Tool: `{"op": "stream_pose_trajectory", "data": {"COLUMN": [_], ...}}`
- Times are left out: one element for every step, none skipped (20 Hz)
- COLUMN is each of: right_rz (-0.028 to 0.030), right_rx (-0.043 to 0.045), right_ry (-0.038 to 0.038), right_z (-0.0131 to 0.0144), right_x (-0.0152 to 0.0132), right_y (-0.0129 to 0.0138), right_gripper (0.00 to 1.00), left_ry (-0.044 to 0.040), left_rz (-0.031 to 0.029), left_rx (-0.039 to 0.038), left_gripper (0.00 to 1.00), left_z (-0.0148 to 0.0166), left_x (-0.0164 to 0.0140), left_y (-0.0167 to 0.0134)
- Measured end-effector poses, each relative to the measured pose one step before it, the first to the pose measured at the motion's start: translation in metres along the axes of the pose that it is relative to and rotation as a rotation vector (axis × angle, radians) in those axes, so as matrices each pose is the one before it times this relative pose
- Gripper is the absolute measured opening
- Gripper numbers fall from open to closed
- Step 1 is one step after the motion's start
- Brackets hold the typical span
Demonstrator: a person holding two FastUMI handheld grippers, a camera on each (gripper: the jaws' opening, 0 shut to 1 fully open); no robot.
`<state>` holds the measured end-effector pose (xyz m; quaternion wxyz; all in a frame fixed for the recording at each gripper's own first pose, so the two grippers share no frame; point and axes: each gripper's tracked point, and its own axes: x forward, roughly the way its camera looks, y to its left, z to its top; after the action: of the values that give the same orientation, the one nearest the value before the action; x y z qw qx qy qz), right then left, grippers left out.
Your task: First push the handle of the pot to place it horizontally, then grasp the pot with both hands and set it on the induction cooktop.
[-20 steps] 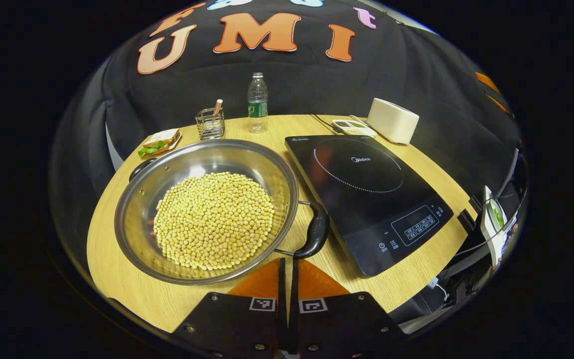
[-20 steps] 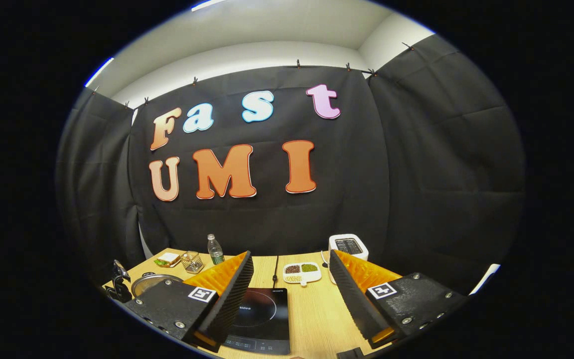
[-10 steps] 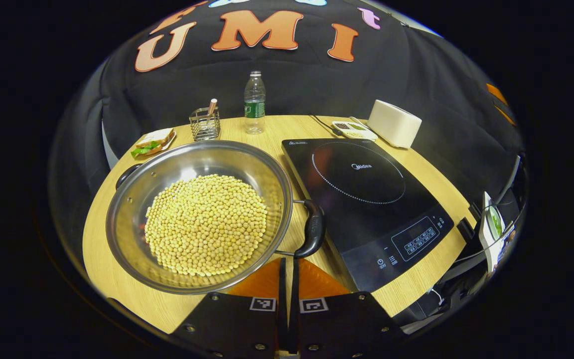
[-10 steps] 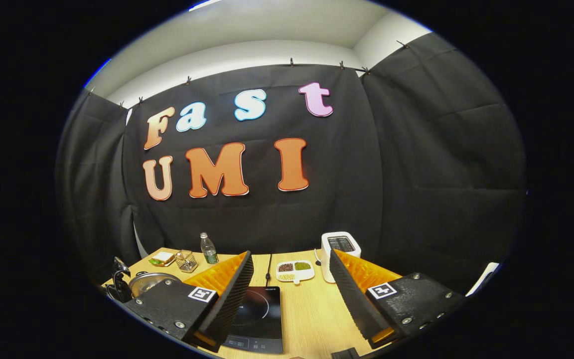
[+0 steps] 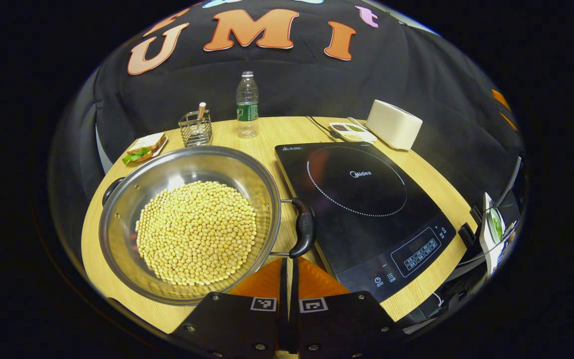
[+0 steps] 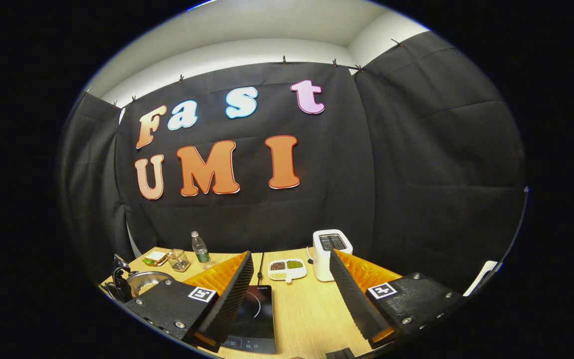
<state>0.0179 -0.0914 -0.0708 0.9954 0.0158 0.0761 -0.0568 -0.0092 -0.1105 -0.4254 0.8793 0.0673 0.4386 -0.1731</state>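
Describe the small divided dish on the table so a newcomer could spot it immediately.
Start at the black induction cooktop on the wooden table. Beyond its far edge, beside the white toaster, lies the small divided dish. It alone is a shallow white tray with separate dark, green and pale fillings.

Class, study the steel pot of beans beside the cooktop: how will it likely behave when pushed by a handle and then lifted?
The pot probably feels heavy, given its thick layer of beans. Its smooth wall may slide and pivot readily on the table when the near handle is pushed. If tilted, the loose beans would likely shift and spill.
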Motion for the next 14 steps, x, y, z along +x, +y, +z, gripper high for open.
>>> {"op": "stream_pose_trajectory", "data": {"right_rz": [-0.003,-0.00154,-0.00037,-0.00056,-0.00162,-0.00346,-0.00312,-0.00219,-0.00131,0.00195,0.00305,0.00268,0.00123,0.00111], "right_rx": [-0.00172,-0.0001,0.00154,0.00168,0.00101,0.00045,0.00068,0.00019,0.00083,0.00121,0.00161,0.00155,0.00118,0.00062], "right_ry": [0.00132,0.00259,0.00252,0.00282,0.00304,0.0042,0.00449,0.00446,0.00316,0.00225,0.00184,0.00042,0.00079,0.00121], "right_z": [-0.00175,-0.00112,-0.0014,-0.00146,-0.00279,-0.00213,-0.00242,-0.00138,-0.00151,-0.00133,-0.00104,-0.00047,-0.00227,-0.00077], "right_x": [0.00103,0.00176,0.00128,0.00156,0.00167,0.00272,0.00184,0.00287,0.00189,0.00211,0.00151,0.00108,0.00274,0.0022], "right_y": [-0.00093,-0.00061,-0.00022,-0.00009,-0.00087,-0.00115,-0.00161,0.00063,0.00001,0.00084,0.00047,0.00151,0.00103,0.00062], "right_gripper": [0.95,0.95,0.95,0.95,0.95,0.95,0.95,0.95,0.95,0.95,0.95,0.95,1.0,0.95], "left_ry": [-0.00101,-0.00083,-0.00079,-0.00107,-0.00109,-0.00234,-0.00405,-0.00341,-0.00241,-0.00073,-0.00049,0.00073,-0.00019,0.00047], "left_rz": [0.00015,-0.00041,-0.00092,-0.00109,-0.00077,-0.00071,-0.00139,-0.00109,-0.00185,-0.00231,-0.00251,-0.00263,-0.00159,-0.00151], "left_rx": [0.00464,0.00336,0.0019,0.00228,0.00166,0.00191,0.00363,0.00159,0.00044,-0.00037,-0.00193,-0.00091,-0.0011,0.00046], "left_gripper": [0.02,0.02,0.02,0.02,0.02,0.02,0.02,0.02,0.02,0.02,0.02,0.02,0.02,0.02], "left_z": [0.00217,0.0015,0.00191,0.00155,0.00246,0.00142,0.00239,0.00097,0.00219,0.00133,0.00137,0.00134,0.00165,0.00133], "left_x": [0.00242,0.00229,0.00196,0.00231,0.00242,0.00145,0.00138,0.00239,0.00232,0.00204,0.00172,0.00089,0.00156,0.00219], "left_y": [-0.00071,-0.00036,-0.00051,-0.00035,-0.00019,-0.00074,-0.00033,0.00033,-0.00067,-0.00013,-0.00013,-0.00065,0.0002,0.0]}}
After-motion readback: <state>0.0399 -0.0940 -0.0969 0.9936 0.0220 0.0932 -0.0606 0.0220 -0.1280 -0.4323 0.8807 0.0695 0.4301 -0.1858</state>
